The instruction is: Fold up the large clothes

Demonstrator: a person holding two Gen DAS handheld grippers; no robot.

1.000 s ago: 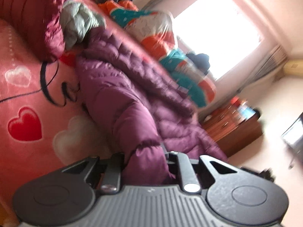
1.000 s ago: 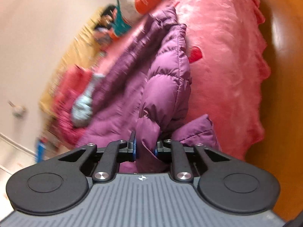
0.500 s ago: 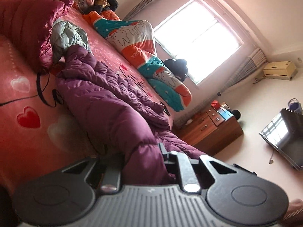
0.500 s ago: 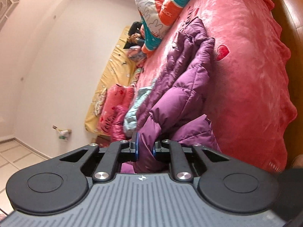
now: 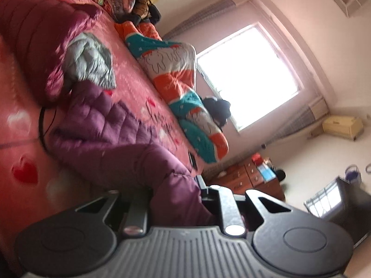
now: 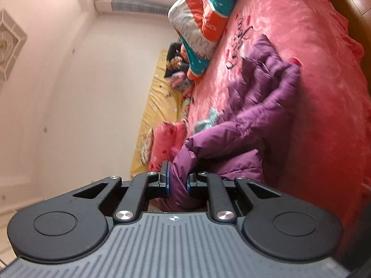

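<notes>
Purple quilted down coat [image 5: 109, 143] lies across the pink bed cover [image 5: 20, 139], which is printed with red and white hearts. Both of its near ends are lifted off the bed toward the two tools.

Left hand-held gripper [image 5: 176, 199]: a thick fold of the purple coat fills the space between its fingers. The jaws have just eased open a little, yet the padding is still bunched between them and the fabric rises from the bed to the tool, so it holds the coat. The left finger is mostly hidden by cloth.

Right hand-held gripper [image 6: 178, 183]: jaws narrow, blue-edged pads [image 6: 165, 180] pinched on a gathered cuff-like end of the same coat [image 6: 252, 106]. The coat runs from there back along the bed.

Elsewhere on the bed: a dark maroon puffer garment [image 5: 39, 39] with a small grey quilted piece [image 5: 90, 62] against it, just beyond the coat's far end (touching or not, cannot tell). A rolled orange, teal and white duvet [image 5: 183, 92] lies along the far side under the bright window [image 5: 245, 74]. Wooden drawers [image 5: 248, 178] stand past the bed's end.
</notes>
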